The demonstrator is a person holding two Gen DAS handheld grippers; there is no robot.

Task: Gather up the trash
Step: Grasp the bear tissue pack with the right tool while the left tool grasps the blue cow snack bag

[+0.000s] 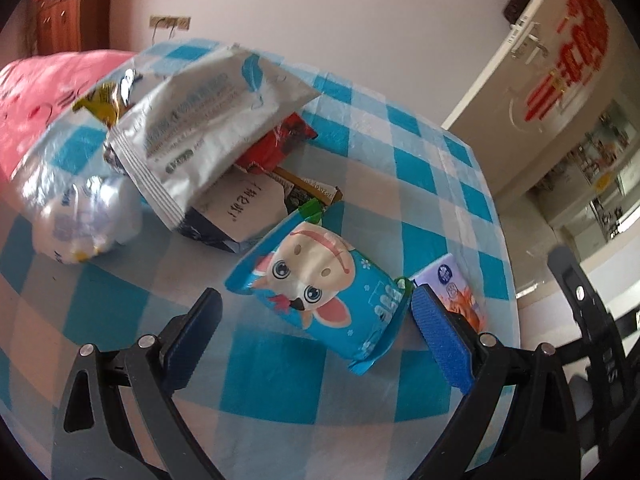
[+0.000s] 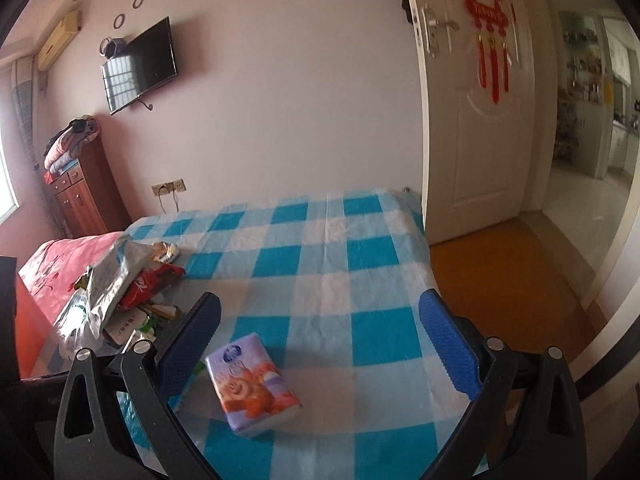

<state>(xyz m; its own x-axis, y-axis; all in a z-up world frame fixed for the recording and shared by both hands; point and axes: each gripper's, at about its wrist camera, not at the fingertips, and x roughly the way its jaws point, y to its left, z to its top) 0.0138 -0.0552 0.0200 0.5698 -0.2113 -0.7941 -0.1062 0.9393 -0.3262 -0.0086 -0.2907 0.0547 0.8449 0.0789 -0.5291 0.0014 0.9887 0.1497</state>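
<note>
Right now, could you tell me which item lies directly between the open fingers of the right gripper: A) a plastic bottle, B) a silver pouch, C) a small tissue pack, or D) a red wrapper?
C: the small tissue pack lies flat on the checked tablecloth, untouched, between the open fingers of the right gripper.

A table under a blue-and-white checked cloth [image 2: 320, 248] carries everything. In the right wrist view a tissue pack [image 2: 252, 386] lies alone at about 6 o'clock, and a heap of wrappers sits at 9 o'clock: a silver pouch [image 2: 108, 284] over a red packet [image 2: 150, 284]. The left wrist view adds a blue cartoon snack bag [image 1: 320, 292] at centre, a clear plastic bag [image 1: 86, 224] at 9 o'clock, and a torn paper box [image 1: 244, 208] under the pouch
</note>
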